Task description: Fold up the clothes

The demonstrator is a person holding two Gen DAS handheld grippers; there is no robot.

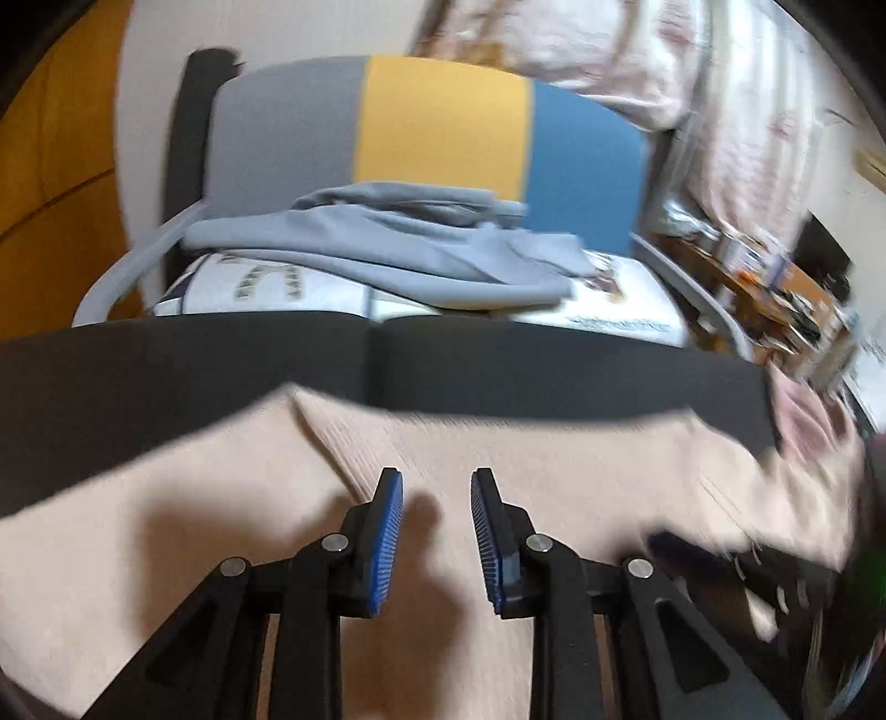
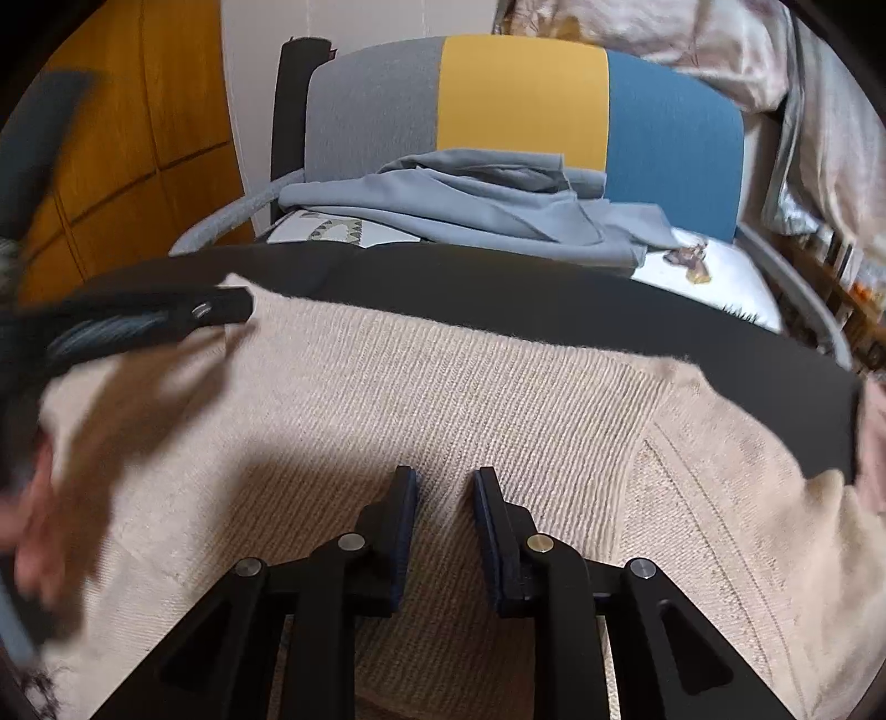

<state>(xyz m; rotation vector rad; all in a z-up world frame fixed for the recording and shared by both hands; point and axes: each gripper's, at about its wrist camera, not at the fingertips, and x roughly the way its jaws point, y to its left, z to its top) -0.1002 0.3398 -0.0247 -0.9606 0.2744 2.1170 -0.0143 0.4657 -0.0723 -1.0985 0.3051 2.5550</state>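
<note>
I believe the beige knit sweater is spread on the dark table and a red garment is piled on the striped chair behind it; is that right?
Nearly. The garment piled on the striped chair is grey-blue, not red, as the right wrist view shows clearly. The rest holds: the beige knit sweater is spread on the dark table.

A chair [image 2: 526, 111] is seen beyond the dark work surface [image 2: 554, 299], its backrest divided into grey, yellow and blue vertical panels and framed by a black upright at its left and curved grey armrests [image 1: 122, 266]; its seat is covered by a white printed cushion [image 2: 714, 277]. An orange-brown wooden panelled surface [image 2: 138, 138] is noted at the left, separated from the chair by a strip of pale wall [image 2: 332, 22]. Pale, patterned, slightly shiny fabric [image 2: 803, 111] is hung at the upper right, below which a blurred, cluttered shelf area [image 1: 775, 288] is registered; warm indoor lighting is observed throughout.
</note>
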